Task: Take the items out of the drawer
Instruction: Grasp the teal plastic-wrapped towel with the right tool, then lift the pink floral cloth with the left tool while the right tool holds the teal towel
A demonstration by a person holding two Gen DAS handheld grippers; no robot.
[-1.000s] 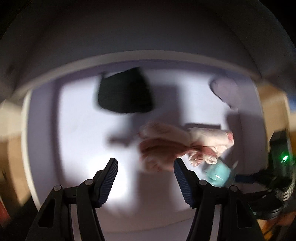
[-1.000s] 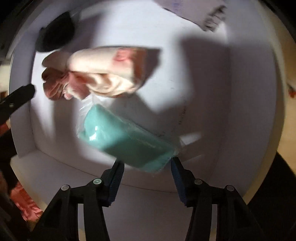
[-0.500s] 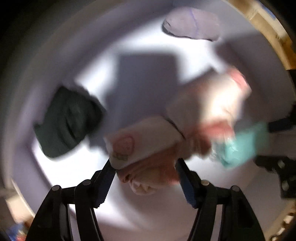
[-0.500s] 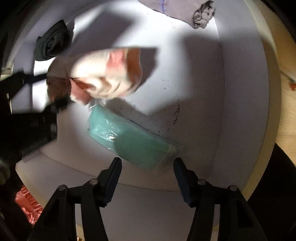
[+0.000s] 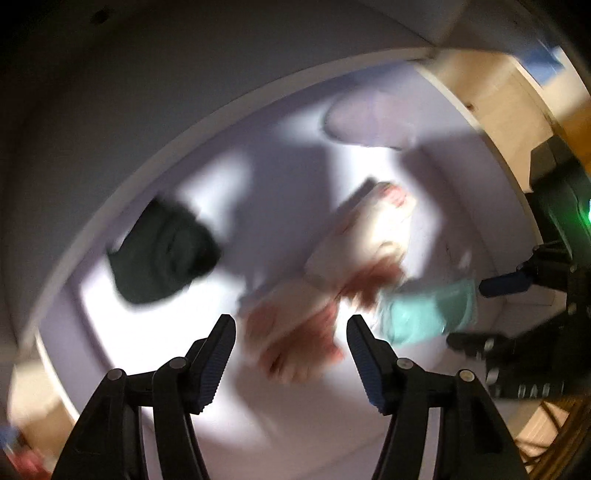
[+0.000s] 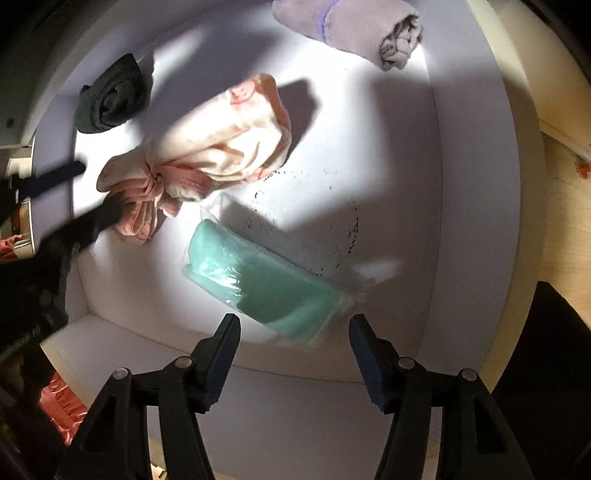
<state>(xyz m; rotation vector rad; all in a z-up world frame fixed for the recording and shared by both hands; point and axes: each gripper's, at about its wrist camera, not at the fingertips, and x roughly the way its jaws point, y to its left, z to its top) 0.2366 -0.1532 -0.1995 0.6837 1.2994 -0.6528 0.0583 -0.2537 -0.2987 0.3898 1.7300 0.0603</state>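
Pointing down into drawer (image 6: pixel 476 177): left gripper (image 5: pixel 291 345) jaws apart over pink bundle (image 5: pixel 295 332); right gripper (image 6: pixel 295 345) jaws opening, empty.

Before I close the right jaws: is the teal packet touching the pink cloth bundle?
Cannot tell. In the right wrist view the teal packet's clear wrapper edge reaches right up to the pink cloth bundle, but no plain contact or gap shows; the left wrist view is blurred.

In the white drawer (image 6: pixel 476 184), a teal packet in clear wrap (image 6: pixel 266 284) lies slantwise just beyond the right jaws, a pink-and-cream knotted cloth bundle (image 6: pixel 218 147) farther out, a dark rolled sock (image 6: pixel 110 96) and a grey roll (image 6: pixel 354 29) farthest.
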